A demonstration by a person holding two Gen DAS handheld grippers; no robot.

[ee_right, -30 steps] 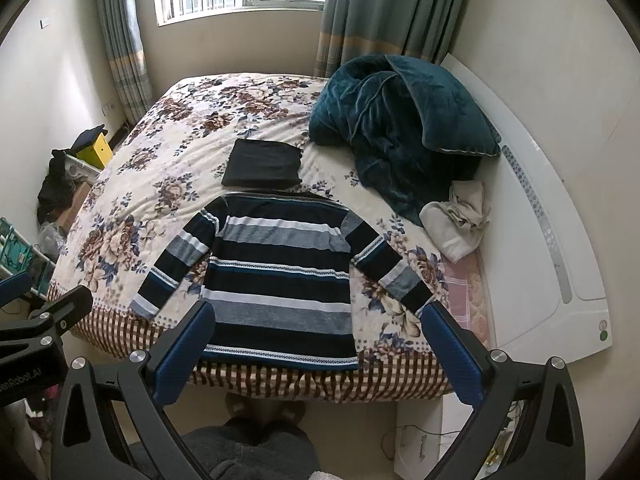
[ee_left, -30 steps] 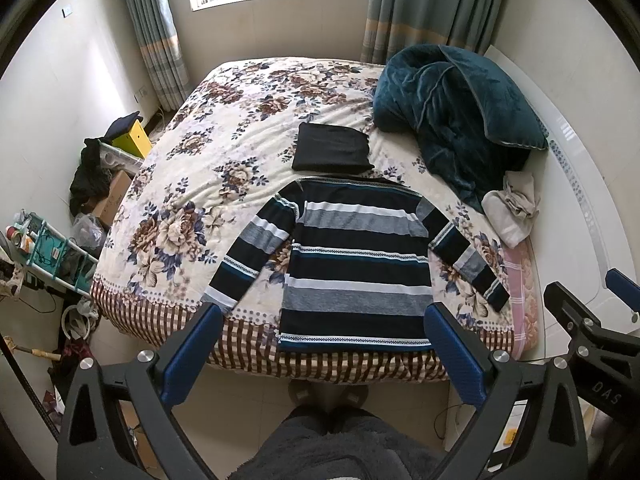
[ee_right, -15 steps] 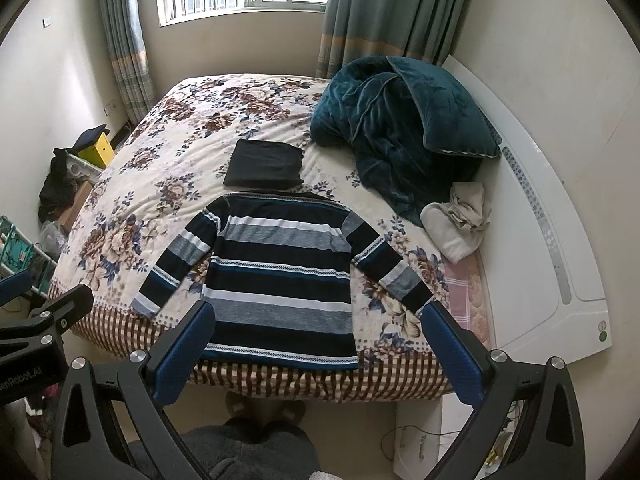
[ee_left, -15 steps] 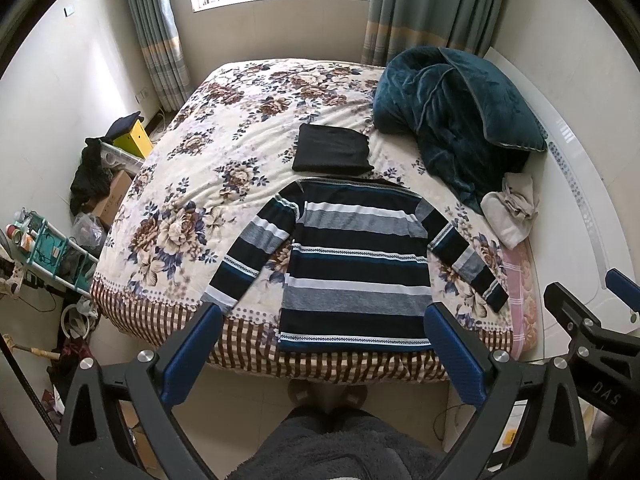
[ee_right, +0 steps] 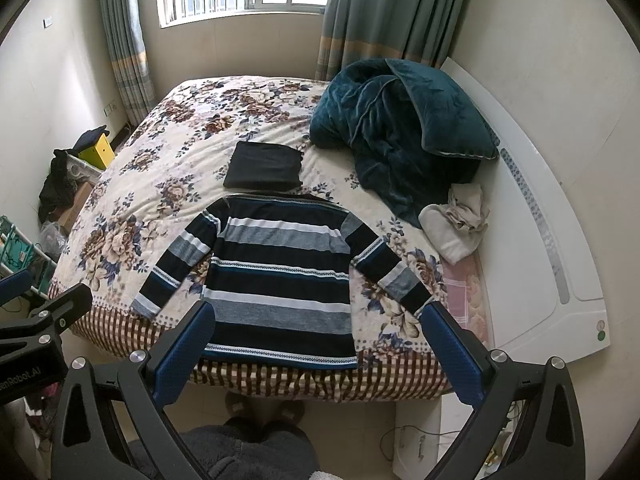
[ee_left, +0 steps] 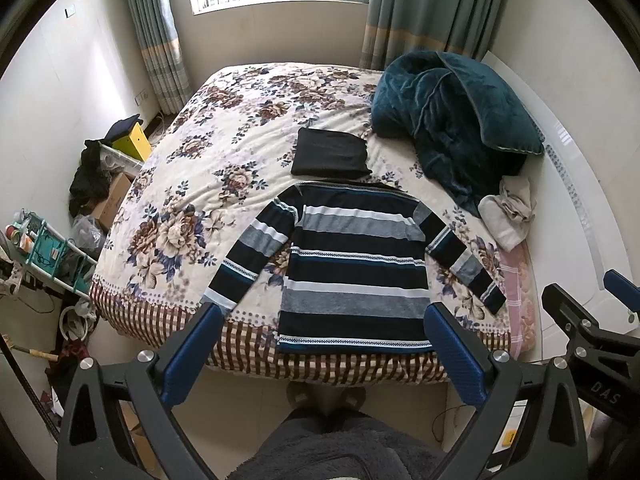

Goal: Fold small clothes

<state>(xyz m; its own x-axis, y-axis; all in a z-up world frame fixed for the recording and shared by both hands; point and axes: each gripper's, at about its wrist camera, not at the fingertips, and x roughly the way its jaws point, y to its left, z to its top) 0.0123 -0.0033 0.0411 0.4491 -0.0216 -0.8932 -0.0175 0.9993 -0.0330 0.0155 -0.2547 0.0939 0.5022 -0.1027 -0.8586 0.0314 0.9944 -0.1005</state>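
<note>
A striped navy, grey and white long-sleeved sweater [ee_left: 354,268] lies flat on the floral bed, sleeves spread, hem at the near edge; it also shows in the right wrist view [ee_right: 280,276]. A folded black garment [ee_left: 330,154] lies just beyond its collar, seen too in the right wrist view [ee_right: 264,166]. My left gripper [ee_left: 324,332] is open and empty, held back above the bed's near edge. My right gripper [ee_right: 316,330] is open and empty, likewise short of the hem.
A heap of teal blanket [ee_left: 452,120] lies at the back right of the bed, with a crumpled white cloth [ee_left: 508,212] beside it. A white headboard [ee_right: 536,248] runs along the right. Boxes and a rack [ee_left: 44,248] stand left of the bed [ee_left: 208,168].
</note>
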